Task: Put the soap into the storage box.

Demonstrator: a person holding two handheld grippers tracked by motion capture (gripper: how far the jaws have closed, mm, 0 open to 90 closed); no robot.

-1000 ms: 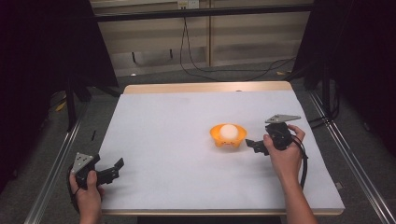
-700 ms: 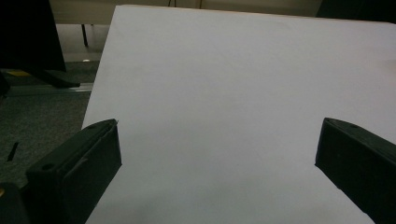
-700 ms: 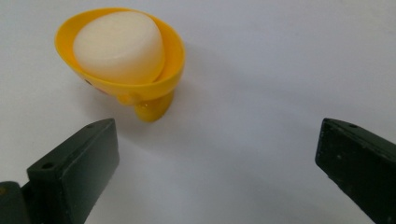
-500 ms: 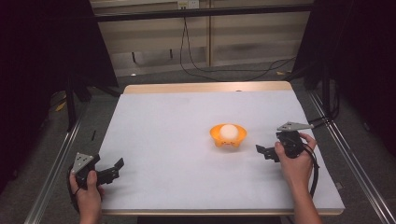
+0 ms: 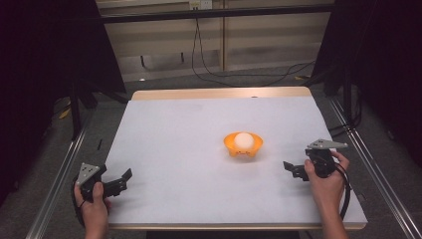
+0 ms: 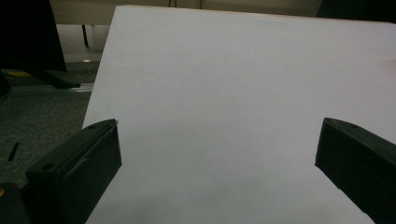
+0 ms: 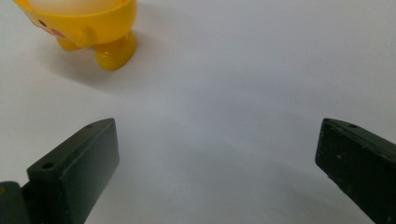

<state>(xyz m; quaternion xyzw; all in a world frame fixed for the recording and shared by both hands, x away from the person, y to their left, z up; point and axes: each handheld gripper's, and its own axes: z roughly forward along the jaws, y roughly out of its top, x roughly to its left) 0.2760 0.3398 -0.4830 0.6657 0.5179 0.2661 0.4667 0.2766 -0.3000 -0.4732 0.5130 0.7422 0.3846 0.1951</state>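
An orange footed bowl (image 5: 243, 146) with a painted face stands right of the table's centre, and a white egg (image 5: 243, 140) rests inside it. In the right gripper view the same bowl (image 7: 88, 29) is at the top left corner. My right gripper (image 5: 292, 169) hovers open near the table's right edge, to the right of the bowl and apart from it, jaws wide with nothing between them (image 7: 217, 163). At the front left corner my left gripper (image 5: 121, 180) is open over bare white table (image 6: 217, 163).
The white table top (image 5: 189, 134) has a wooden rim. Metal rails (image 5: 57, 184) run along both sides, and cables (image 5: 214, 69) lie on the floor behind the table. Dark curtains hang at left and right.
My right gripper has drawn back from the bowl toward the table's right edge and a little nearer the person. The left gripper has stayed put.
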